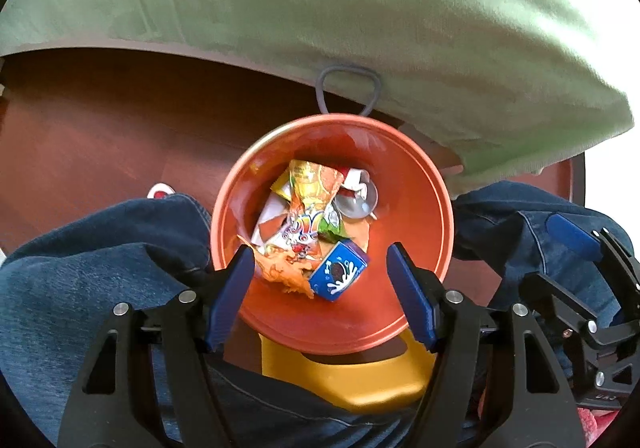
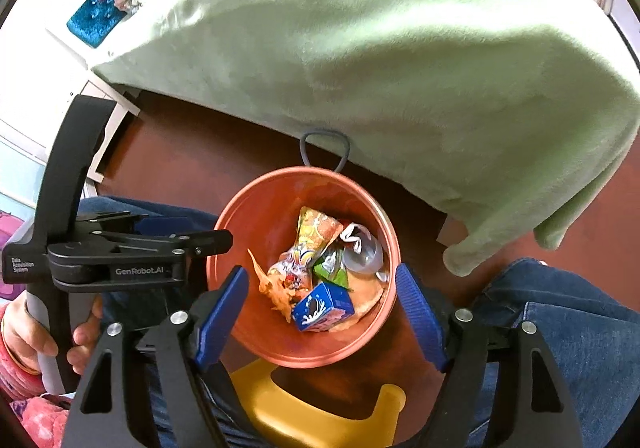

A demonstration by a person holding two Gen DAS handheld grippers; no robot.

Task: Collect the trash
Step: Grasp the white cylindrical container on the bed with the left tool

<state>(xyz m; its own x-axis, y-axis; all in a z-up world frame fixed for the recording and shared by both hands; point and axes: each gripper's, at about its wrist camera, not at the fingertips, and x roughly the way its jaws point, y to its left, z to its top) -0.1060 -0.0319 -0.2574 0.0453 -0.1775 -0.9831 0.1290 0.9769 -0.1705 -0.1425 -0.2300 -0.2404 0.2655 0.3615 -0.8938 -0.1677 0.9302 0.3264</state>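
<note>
Both pairs of blue-padded fingers point(image 1: 410, 288) stand apart and empty: left gripper point(image 1: 320, 284) and right gripper point(image 2: 322, 312) hover above the round orange plastic bin point(image 1: 400, 332), where crumpled snack wrappers point(image 1: 304, 208) and a small blue carton point(image 1: 340, 270) already lie; no loose trash shows outside.

Both views down onto bin point(image 1: 332, 324)

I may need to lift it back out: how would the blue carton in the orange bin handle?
The blue carton looks boxy, so probably stiff enough for flat pads. It is likely light. It lies tilted on crumpled wrappers, so it may shift when nudged.
</note>
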